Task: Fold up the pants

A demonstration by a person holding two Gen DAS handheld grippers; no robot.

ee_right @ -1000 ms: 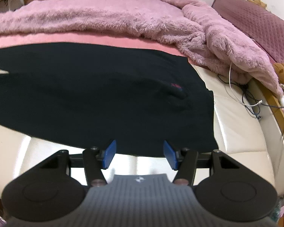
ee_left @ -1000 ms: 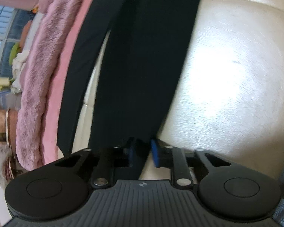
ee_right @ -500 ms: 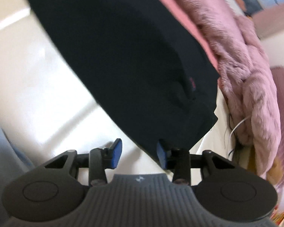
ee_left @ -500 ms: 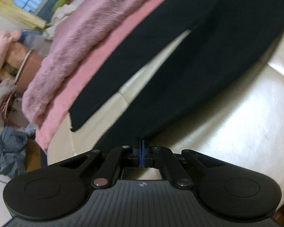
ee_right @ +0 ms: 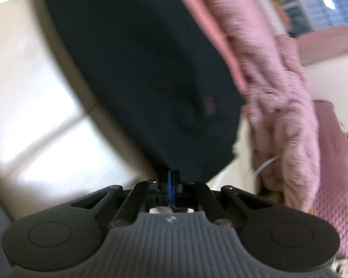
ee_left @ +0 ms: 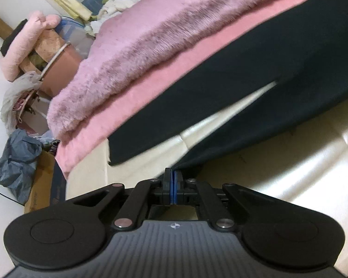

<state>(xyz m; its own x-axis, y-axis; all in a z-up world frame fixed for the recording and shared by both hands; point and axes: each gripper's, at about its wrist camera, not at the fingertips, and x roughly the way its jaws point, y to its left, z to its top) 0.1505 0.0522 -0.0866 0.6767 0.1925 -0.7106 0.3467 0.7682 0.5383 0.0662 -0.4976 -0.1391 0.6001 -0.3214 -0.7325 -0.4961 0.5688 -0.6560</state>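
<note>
Black pants (ee_left: 262, 74) lie spread on a cream leather surface (ee_left: 278, 180), their two legs parted by a narrow gap. My left gripper (ee_left: 173, 176) is shut on the hem of the near leg. In the right wrist view the pants (ee_right: 150, 69) show their waist end, and my right gripper (ee_right: 170, 176) is shut on the near waist corner. The view is blurred by motion.
A fluffy pink blanket (ee_left: 164, 30) over a pink sheet (ee_left: 132, 102) lies along the far side of the pants; it also shows in the right wrist view (ee_right: 278, 88). Bags and a cardboard box (ee_left: 39, 185) stand on the floor at the left. A white cable (ee_right: 266, 162) lies by the blanket.
Both grippers went from open to shut: the left closed on the leg hem about half a second ago, the right has just closed on the waist corner. Both views have tilted.
</note>
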